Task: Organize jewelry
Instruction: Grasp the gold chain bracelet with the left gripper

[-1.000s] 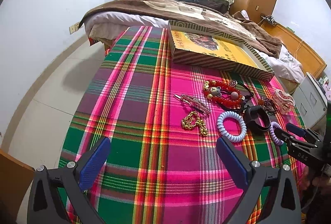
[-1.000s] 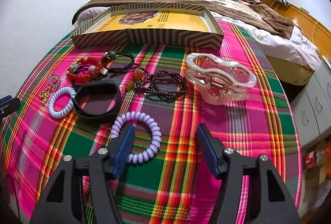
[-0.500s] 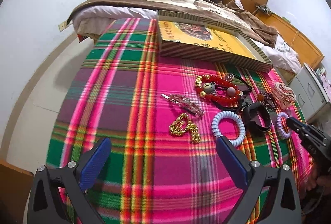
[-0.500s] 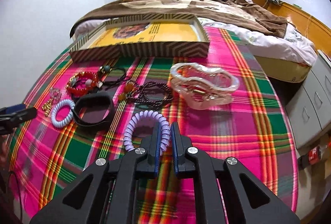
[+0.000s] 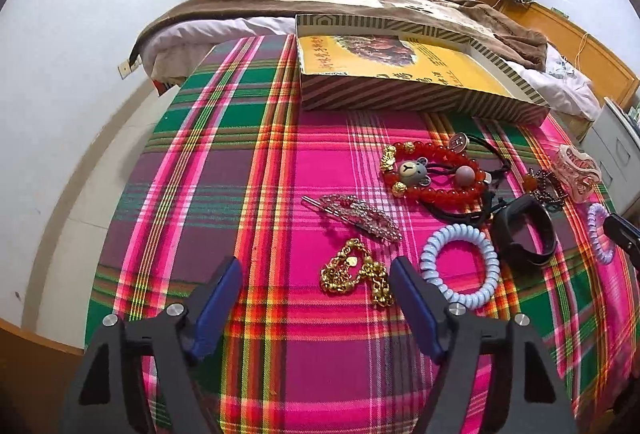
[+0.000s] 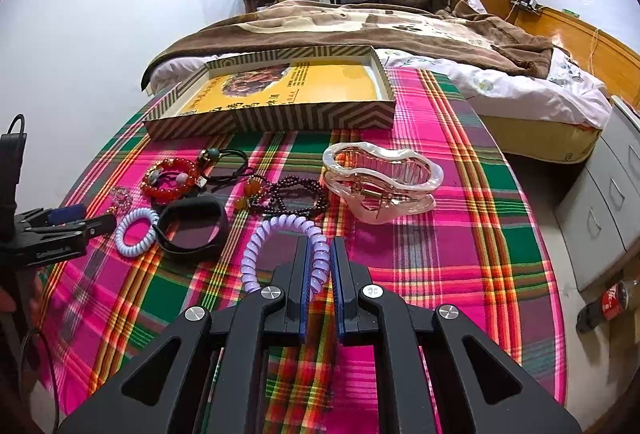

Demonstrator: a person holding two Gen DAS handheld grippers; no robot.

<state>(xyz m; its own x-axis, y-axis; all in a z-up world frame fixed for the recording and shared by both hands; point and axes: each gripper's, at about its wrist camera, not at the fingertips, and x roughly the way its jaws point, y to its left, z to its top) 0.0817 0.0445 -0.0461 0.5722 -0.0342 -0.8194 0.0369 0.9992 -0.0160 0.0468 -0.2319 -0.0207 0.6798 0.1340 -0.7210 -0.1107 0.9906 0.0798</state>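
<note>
My right gripper is shut on a purple coil hair tie and holds it just above the plaid cloth; the tie also shows in the left wrist view. My left gripper is open, its fingers on either side of a gold chain. A blue coil tie, black band, red bead bracelet, rhinestone hair clip, dark bead necklace and pink claw clip lie on the cloth. A striped box lid stands behind them.
The plaid-covered table ends near the bed behind. Grey drawers and a cola bottle on the floor are at the right. My left gripper also shows at the left edge of the right wrist view.
My right gripper closed on the purple coil tie and lifted it slightly. My left gripper moved forward to the gold chain and its fingers narrowed.
</note>
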